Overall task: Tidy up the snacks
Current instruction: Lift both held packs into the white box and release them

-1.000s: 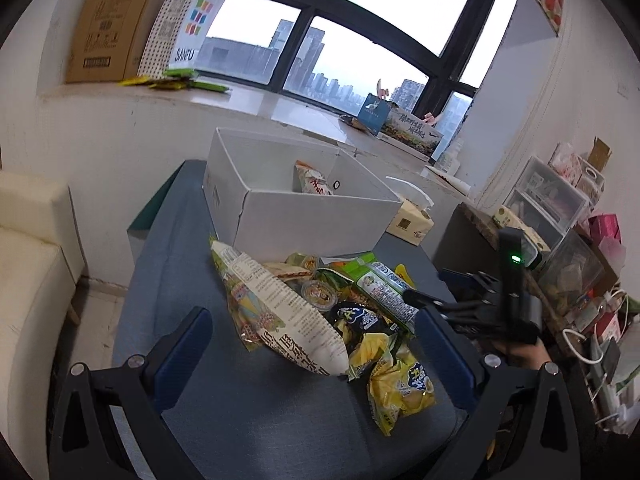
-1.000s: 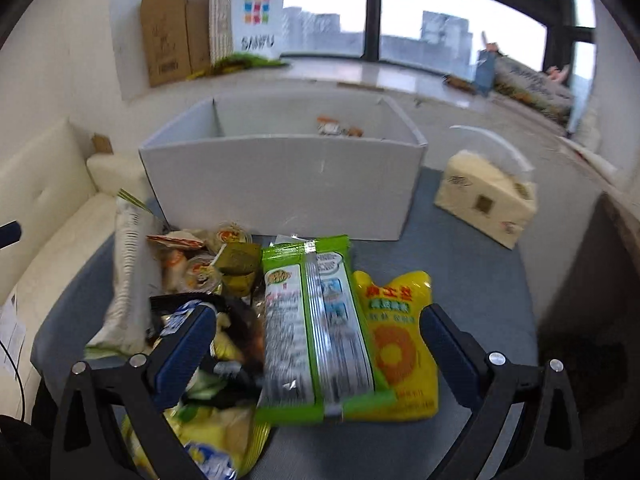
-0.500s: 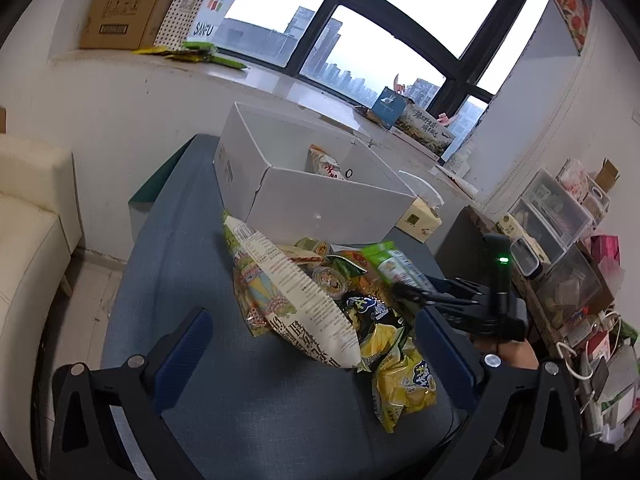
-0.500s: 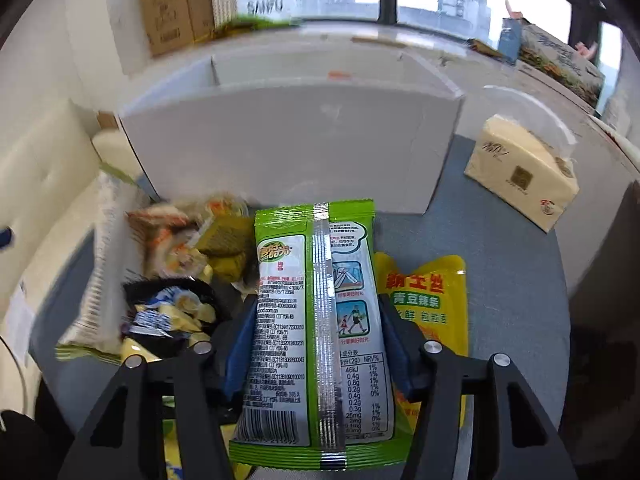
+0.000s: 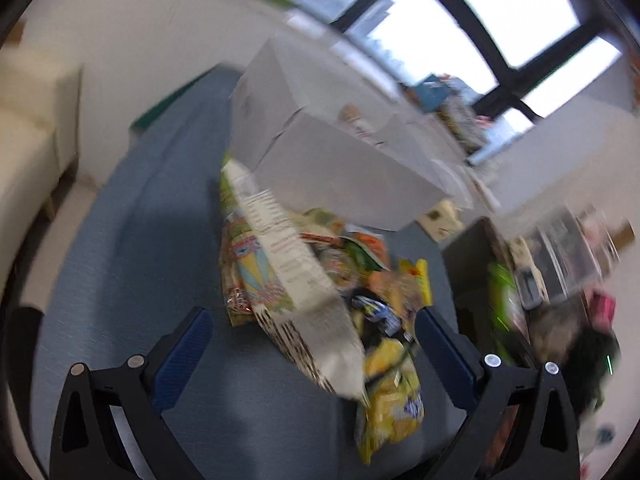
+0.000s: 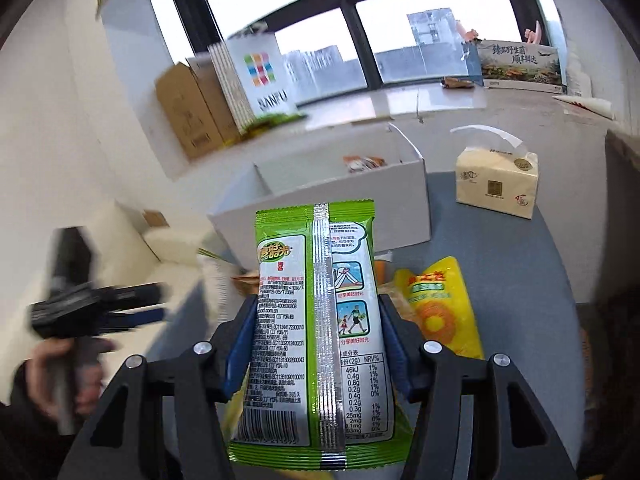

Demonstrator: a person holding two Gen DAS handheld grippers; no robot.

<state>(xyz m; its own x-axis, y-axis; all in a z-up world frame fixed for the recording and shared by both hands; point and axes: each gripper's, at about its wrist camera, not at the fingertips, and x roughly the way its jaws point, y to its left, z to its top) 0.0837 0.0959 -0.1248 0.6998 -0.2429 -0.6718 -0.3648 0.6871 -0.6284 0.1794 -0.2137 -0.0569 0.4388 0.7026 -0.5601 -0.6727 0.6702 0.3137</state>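
My right gripper (image 6: 318,344) is shut on a green snack packet (image 6: 316,320) and holds it lifted above the pile, in front of the white cardboard box (image 6: 320,204). One snack (image 6: 362,162) lies inside the box. My left gripper (image 5: 312,344) is open and empty above the snack pile, over a large white chip bag (image 5: 296,268) and a yellow packet (image 5: 390,396). The box also shows in the blurred left wrist view (image 5: 340,172). The left gripper shows blurred at the left of the right wrist view (image 6: 100,312).
A yellow packet (image 6: 436,308) lies on the blue-grey table (image 6: 512,256). A tissue box (image 6: 496,182) stands at the right of the white box. Cardboard boxes (image 6: 192,116) stand on the windowsill. A cream sofa (image 5: 28,160) is at the left, storage clutter (image 5: 560,260) at the right.
My right gripper has lifted the green packet off the pile and tilted upward. The left gripper has moved fast, its view blurred and rotated, closer over the pile.
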